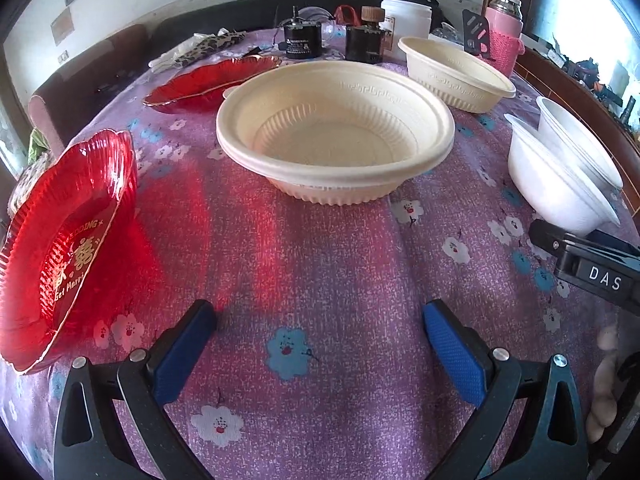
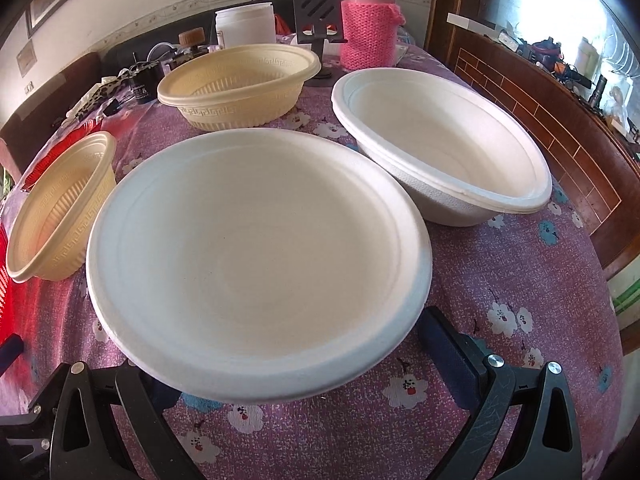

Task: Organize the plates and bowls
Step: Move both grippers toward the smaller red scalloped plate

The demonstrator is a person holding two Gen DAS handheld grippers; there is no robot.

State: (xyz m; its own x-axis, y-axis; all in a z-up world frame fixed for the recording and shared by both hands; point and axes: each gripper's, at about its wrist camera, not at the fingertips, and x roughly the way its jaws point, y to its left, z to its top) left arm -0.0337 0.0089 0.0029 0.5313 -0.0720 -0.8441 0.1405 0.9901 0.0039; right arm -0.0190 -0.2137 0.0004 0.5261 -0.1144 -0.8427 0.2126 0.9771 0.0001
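In the left wrist view, the left gripper (image 1: 320, 344) stood wide open over the purple flowered tablecloth (image 1: 320, 272) with nothing between its blue-padded fingers (image 1: 452, 356). Straight ahead, toward the table's middle, sat a cream ribbed bowl (image 1: 336, 132). A second cream bowl (image 1: 456, 74) stood beyond it, nearer the far right corner. A red transparent plate (image 1: 68, 240) with gold lettering lay tilted at the left edge, and another red plate (image 1: 208, 82) lay farther back on the left. Two white foam bowls (image 1: 560, 172) sat overlapping at the right edge, with the right gripper's black body (image 1: 592, 268) just beside the nearer one. A white jar (image 1: 406, 24) and a pink bottle (image 1: 502, 20) stood along the far edge.

In the right wrist view, the right gripper (image 2: 288, 344) was spread wide around the near rim of a white foam bowl (image 2: 256, 256), its left finger hidden beneath the rim; whether the pads touched the bowl I could not tell. The second white bowl (image 2: 444, 140) sat behind it to the right. The two cream bowls stood left (image 2: 60, 208) and at the far middle (image 2: 240, 84).
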